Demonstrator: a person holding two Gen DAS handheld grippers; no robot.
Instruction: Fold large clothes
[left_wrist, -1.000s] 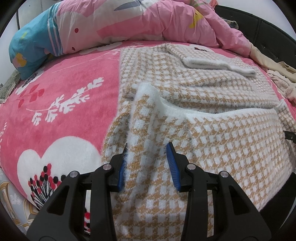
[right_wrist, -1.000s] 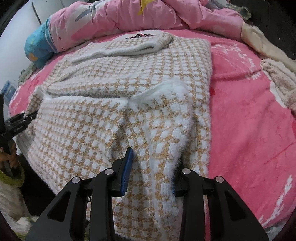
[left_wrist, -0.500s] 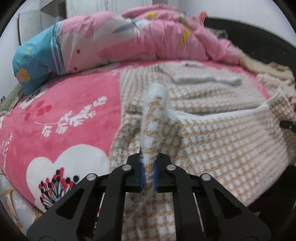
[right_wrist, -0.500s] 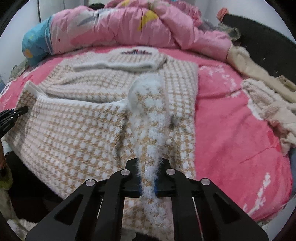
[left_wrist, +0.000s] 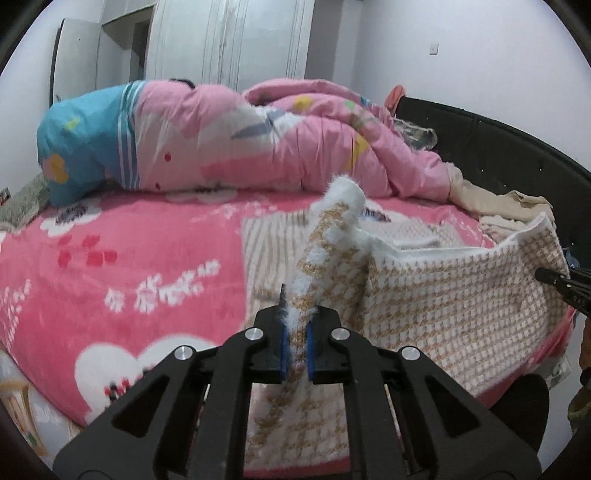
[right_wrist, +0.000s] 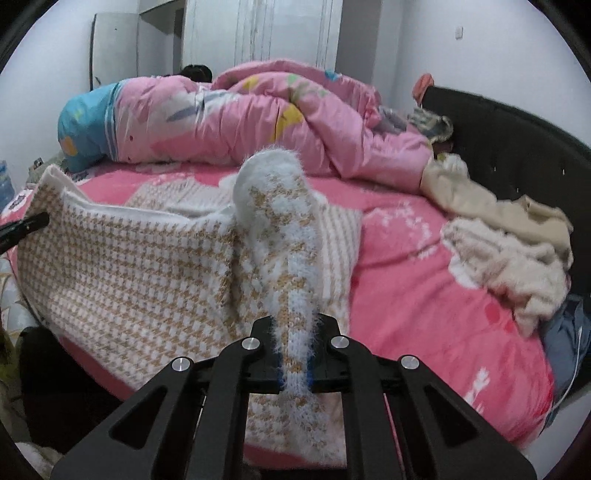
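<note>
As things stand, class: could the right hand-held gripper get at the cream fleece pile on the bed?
Probably not yet: the right hand-held gripper is shut on the houndstooth sweater. The cream fleece pile lies unobstructed.

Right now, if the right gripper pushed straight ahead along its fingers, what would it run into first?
The right gripper is shut on the houndstooth sweater, whose pinched fold rises directly ahead. It would meet that fold first, then probably the rest of the sweater lying on the pink blanket; depth beyond is unclear.
</note>
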